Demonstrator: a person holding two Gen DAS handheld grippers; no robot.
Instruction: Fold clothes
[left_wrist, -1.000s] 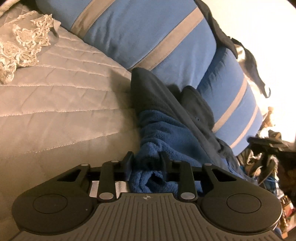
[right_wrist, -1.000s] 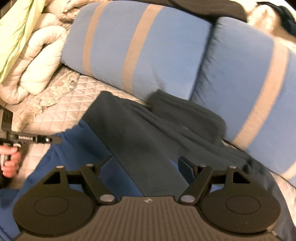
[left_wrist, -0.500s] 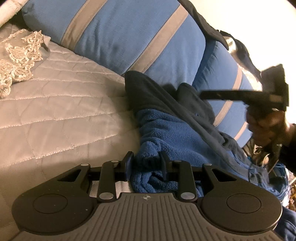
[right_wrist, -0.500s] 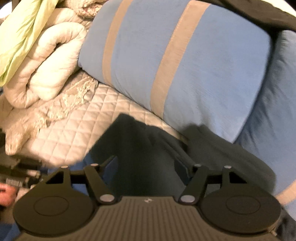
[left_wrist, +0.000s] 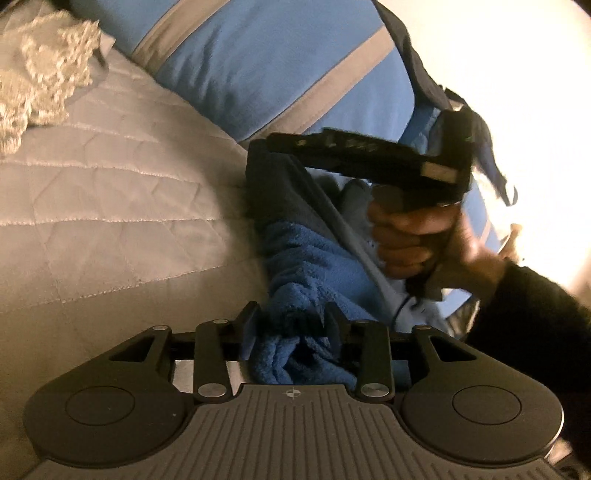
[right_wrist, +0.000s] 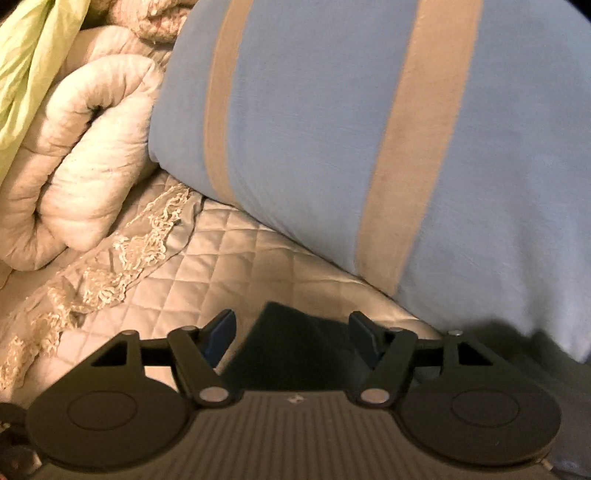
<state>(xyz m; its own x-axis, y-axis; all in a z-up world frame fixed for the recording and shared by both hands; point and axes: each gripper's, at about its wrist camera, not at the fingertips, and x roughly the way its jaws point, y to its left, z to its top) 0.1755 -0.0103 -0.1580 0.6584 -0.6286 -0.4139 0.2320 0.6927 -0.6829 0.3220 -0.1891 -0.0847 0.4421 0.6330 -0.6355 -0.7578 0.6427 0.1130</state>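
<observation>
A fleece garment, bright blue (left_wrist: 306, 266) on one face and dark navy (left_wrist: 273, 192) on the other, lies on the quilted bedspread against the pillows. My left gripper (left_wrist: 291, 323) has a bunched blue fold between its pads, and its jaws are opening. In the left wrist view a hand (left_wrist: 406, 240) holds the right gripper (left_wrist: 262, 144) above the garment, its tip at the far navy corner. In the right wrist view the right gripper (right_wrist: 291, 328) stands open, with that dark corner (right_wrist: 295, 350) between the fingers, untouched by the pads.
Two blue pillows with tan stripes (right_wrist: 332, 129) lean behind the garment. A rolled cream quilt (right_wrist: 81, 158) and a green cloth (right_wrist: 33, 44) lie at the left. Lace-trimmed fabric (right_wrist: 122, 251) rests on the beige quilted bedspread (left_wrist: 110, 203).
The right gripper has swept in from the right and down to the garment's far navy corner, narrowing a little. The left gripper stayed put and its jaws have widened slightly.
</observation>
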